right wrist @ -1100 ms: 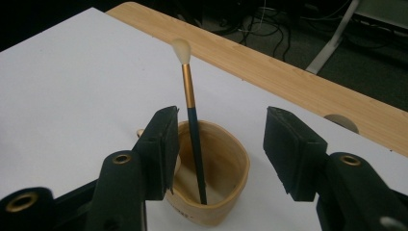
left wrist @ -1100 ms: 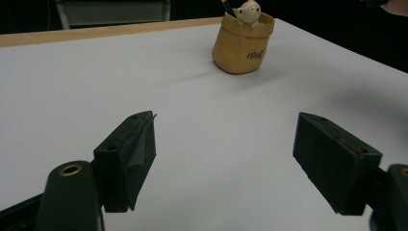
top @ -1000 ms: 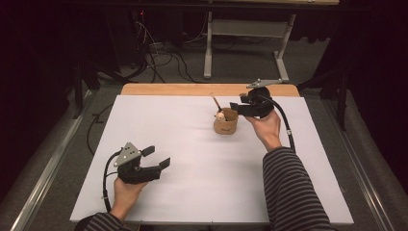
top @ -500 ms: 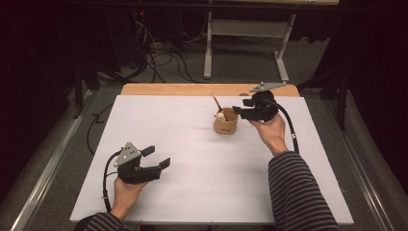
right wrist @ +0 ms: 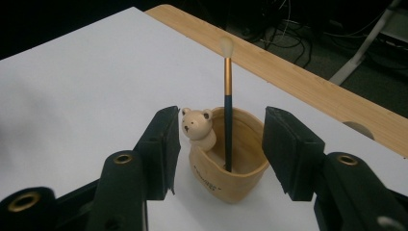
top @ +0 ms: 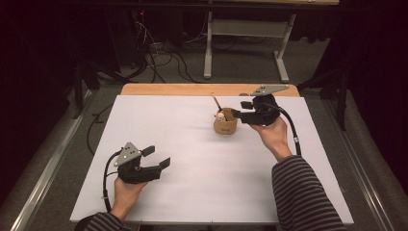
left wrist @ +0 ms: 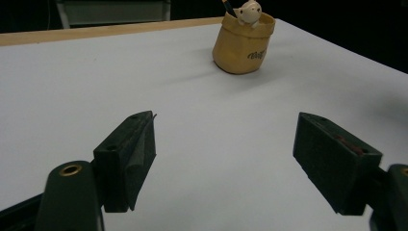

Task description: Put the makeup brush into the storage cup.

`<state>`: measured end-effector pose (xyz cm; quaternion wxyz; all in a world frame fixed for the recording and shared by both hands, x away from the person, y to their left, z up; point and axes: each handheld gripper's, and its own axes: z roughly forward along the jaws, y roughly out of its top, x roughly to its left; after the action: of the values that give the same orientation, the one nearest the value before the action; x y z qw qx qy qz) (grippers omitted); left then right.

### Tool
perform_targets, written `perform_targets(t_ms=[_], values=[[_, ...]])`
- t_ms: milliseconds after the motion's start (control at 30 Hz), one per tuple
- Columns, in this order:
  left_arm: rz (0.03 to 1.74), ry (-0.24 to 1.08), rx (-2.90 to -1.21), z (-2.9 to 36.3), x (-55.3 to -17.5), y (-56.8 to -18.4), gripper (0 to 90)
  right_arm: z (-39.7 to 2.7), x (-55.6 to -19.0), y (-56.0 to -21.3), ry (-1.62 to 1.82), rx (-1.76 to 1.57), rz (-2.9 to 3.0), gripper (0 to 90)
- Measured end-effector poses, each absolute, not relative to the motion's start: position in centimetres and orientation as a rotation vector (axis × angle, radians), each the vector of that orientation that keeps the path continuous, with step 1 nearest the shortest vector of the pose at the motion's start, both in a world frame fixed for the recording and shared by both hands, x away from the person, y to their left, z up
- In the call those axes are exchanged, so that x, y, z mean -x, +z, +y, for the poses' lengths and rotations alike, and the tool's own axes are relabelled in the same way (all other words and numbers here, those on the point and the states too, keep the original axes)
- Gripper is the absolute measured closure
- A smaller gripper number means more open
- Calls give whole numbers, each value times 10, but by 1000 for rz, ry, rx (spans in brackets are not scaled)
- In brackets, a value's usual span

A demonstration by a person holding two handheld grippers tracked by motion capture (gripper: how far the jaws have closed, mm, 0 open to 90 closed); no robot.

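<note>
The tan cup (right wrist: pixel 228 166), with a bear figure (right wrist: pixel 197 127) on its rim and a brush (right wrist: pixel 227 96) standing inside, is set toward the far right of the white surface (top: pixel 192 159). The right gripper (right wrist: pixel 219 144) is held with its fingers apart on either side of the cup, not pressing it. The left gripper (left wrist: pixel 223 161) is held near the front left, fingers wide apart with nothing between them.

Matt tan ceramic-looking cup (right wrist: pixel 226 166) stands on smooth white table (top: pixel 192 144) edged in wood.

Left gripper (top: pixel 155 157) rests low, jaws wide apart; right gripper (top: pixel 239 109) is raised, jaws apart, gripping nothing.
</note>
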<state>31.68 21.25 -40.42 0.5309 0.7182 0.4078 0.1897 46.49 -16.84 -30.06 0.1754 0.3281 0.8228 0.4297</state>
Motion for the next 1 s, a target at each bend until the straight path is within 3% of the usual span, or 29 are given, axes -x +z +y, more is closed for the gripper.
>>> perform_targets(t_ms=[1000], values=[[984,453,-1707,214,-317,-404,236,-177,-436,-294,1289,-861,2341,491]])
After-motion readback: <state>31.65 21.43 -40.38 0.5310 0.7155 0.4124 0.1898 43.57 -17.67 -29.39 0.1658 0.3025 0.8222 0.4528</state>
